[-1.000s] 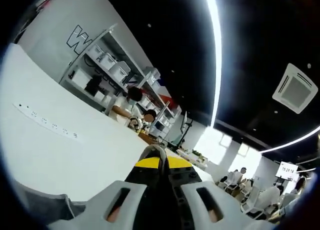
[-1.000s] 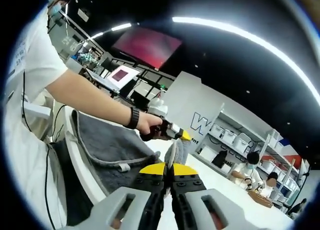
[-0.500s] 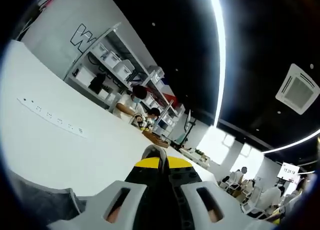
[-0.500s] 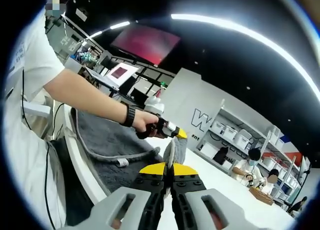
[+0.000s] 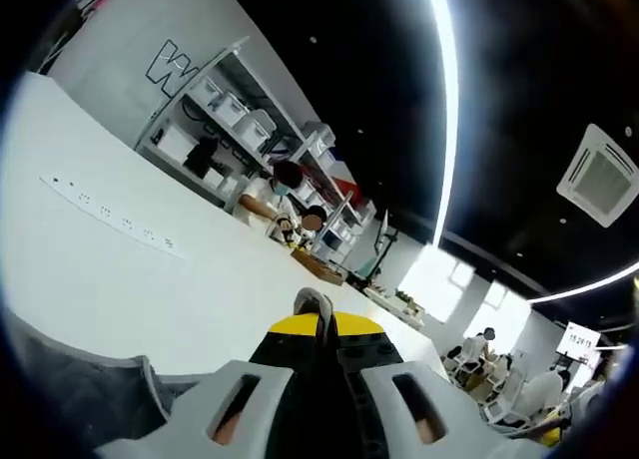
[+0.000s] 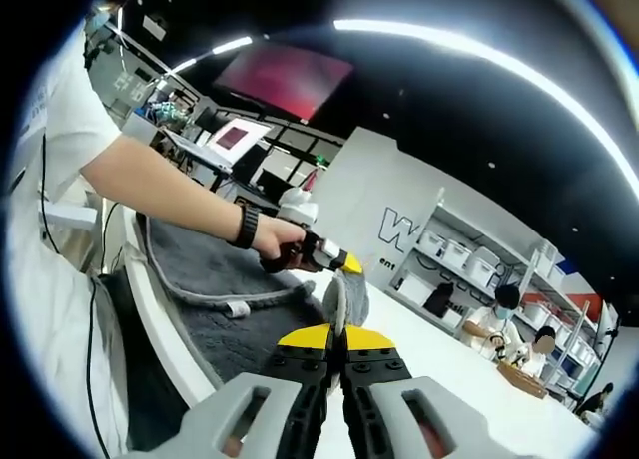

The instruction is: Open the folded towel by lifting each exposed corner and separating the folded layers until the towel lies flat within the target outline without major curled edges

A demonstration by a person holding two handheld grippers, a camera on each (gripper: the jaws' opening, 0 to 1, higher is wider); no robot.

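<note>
White tabletop (image 5: 150, 289) runs out toward far shelving (image 5: 225, 120) with storage bins, a dark ceiling with light strips above; seated people work at the far end of the room.

In the right gripper view we see our right gripper (image 6: 337, 331) with its yellow-tipped jaws closed on a bunched fold of the grey towel (image 6: 215, 299), which rises just beyond the tips. The left gripper (image 6: 344, 266), held in a hand (image 6: 275, 241), pinches the same raised fold from the left. We judge both sets of tongs hold one edge up together so the layers can be peeled apart and spread.

In the left gripper view the left gripper (image 5: 318, 314) shows jaws shut on a small grey tuft at the tips; more towel lies at the near left.

Most of the towel drapes down and to the left, toward the person's white shirt (image 6: 55, 140). We cannot make out any target outline, how many folds remain, or the towel's far corners.
</note>
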